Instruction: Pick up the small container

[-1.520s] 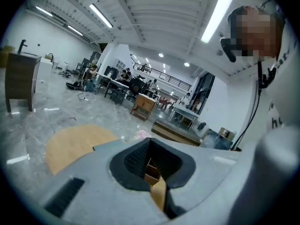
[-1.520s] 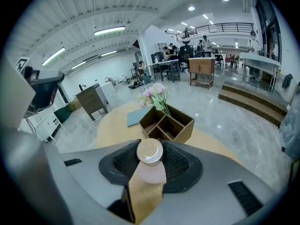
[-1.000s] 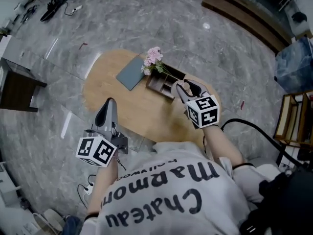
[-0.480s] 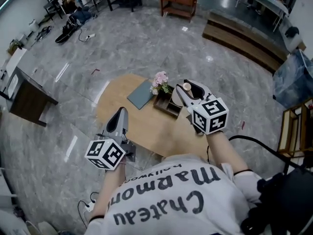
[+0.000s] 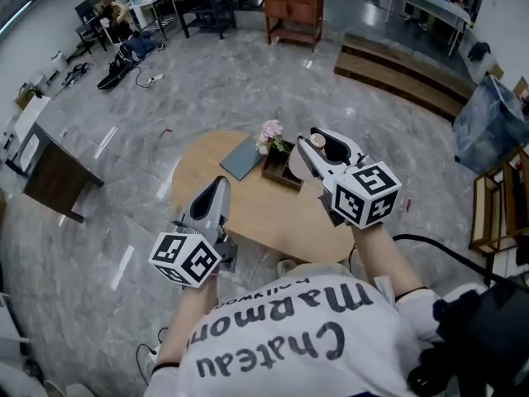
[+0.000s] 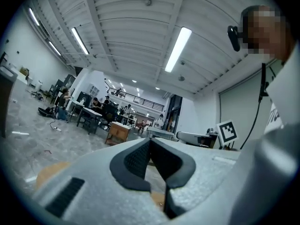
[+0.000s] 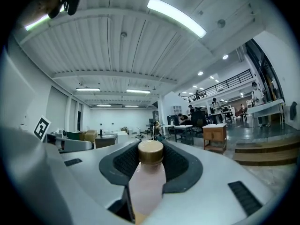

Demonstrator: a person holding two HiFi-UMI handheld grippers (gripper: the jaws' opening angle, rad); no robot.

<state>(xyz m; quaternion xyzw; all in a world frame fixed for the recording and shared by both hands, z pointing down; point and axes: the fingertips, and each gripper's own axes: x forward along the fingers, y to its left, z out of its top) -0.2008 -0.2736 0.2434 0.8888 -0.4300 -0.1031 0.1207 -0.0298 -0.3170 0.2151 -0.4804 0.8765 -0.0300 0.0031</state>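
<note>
Right gripper (image 7: 151,159) clamps the small container (image 7: 146,184), long axis along the jaws, cap pointing to twelve o'clock. Left gripper (image 6: 150,150) is clenched, empty.

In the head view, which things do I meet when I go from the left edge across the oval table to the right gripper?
dark side table → left gripper → grey pad → pink flowers → small container between the fingers of the right gripper
</note>
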